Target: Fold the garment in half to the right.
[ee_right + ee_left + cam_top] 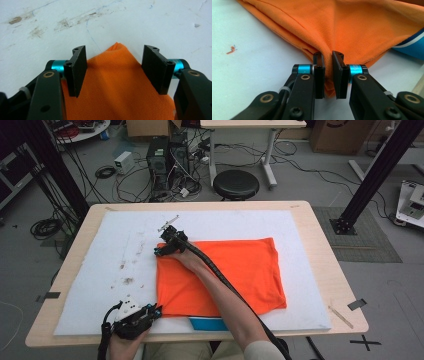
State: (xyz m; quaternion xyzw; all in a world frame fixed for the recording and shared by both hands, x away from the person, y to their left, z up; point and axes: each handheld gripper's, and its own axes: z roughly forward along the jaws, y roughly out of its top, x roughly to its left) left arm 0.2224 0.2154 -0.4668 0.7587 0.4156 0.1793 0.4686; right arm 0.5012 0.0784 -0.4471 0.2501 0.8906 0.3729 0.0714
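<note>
A folded orange garment (pixel 235 270) with a blue and white trim (pixel 207 323) lies on the white mat (pixel 125 265). My left gripper (pixel 159 311) sits at its near left corner, jaws shut on a pinch of orange cloth (pixel 329 56). My right gripper (pixel 159 251) has reached across to the far left corner. Its jaws stand open on either side of that corner tip (pixel 117 47), with the orange cloth (pixel 117 85) lying flat between the two pads (pixel 76 71).
The mat covers a wooden table (pixel 327 265) and carries brown stains (pixel 127 281) left of the garment. A strip of black tape (pixel 356 304) lies near the table's right front. A black stool (pixel 236 184) and cables stand beyond the far edge.
</note>
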